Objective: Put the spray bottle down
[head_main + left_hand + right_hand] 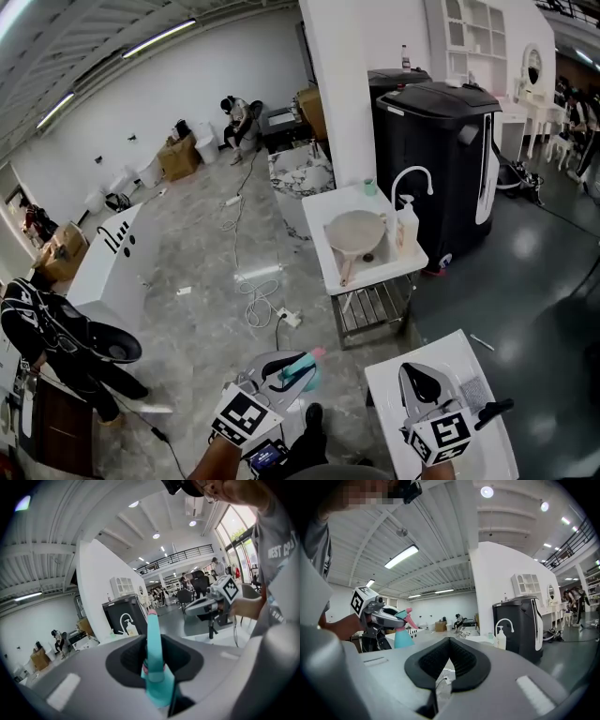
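Left gripper [281,367] clamps the spray bottle [154,667], lower centre; right gripper [422,382] is closed, empty. Lower the bottle upright until seated.

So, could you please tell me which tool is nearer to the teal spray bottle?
Left. The left tool grips the spray bottle; the right tool hangs empty to its right, apart.

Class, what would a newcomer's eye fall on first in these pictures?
The teal spray bottle stands out, clamped in the left gripper at the head view's bottom. The right gripper beside it holds nothing. Beyond them, a tall black machine stands beside a white washstand.
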A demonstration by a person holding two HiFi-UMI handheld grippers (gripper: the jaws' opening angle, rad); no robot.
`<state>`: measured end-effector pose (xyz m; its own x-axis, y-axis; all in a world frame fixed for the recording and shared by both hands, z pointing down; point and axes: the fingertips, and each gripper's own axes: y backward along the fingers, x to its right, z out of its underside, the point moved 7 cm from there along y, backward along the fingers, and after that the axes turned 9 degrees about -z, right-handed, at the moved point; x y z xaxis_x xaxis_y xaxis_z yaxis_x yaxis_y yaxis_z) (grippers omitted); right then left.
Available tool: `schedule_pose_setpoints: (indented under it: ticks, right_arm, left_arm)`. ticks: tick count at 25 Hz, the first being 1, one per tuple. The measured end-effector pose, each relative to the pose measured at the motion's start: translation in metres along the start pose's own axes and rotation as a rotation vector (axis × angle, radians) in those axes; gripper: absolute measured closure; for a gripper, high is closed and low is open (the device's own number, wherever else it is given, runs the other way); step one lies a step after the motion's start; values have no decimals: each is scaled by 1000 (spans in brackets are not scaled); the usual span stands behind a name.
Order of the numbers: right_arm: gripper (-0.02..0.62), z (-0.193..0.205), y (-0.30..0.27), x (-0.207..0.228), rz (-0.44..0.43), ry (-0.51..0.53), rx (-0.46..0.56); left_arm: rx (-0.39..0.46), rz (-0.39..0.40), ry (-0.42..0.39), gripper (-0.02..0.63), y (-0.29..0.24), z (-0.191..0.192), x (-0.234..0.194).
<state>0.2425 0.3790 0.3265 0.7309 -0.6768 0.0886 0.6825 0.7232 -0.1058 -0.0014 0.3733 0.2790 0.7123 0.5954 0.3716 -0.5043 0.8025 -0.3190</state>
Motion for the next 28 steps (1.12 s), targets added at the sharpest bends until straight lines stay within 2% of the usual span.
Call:
schedule_pose_setpoints:
  ticks: [4,10,17,28]
  right_arm:
    - [594,-6,-22,15,70,23,-17]
    - [594,-17,-96,25,133,30,-48]
    - [594,-31,-182,39,177,31,-72]
    - [594,-48,-248,58,291,8,-71]
  left_arm:
    - [46,52,6,520,-33,9,-27]
    - [107,110,19,520,-81,21,-105]
    - [132,149,26,520,-136,38,-194]
    - [153,207,8,520,-177,47,-278]
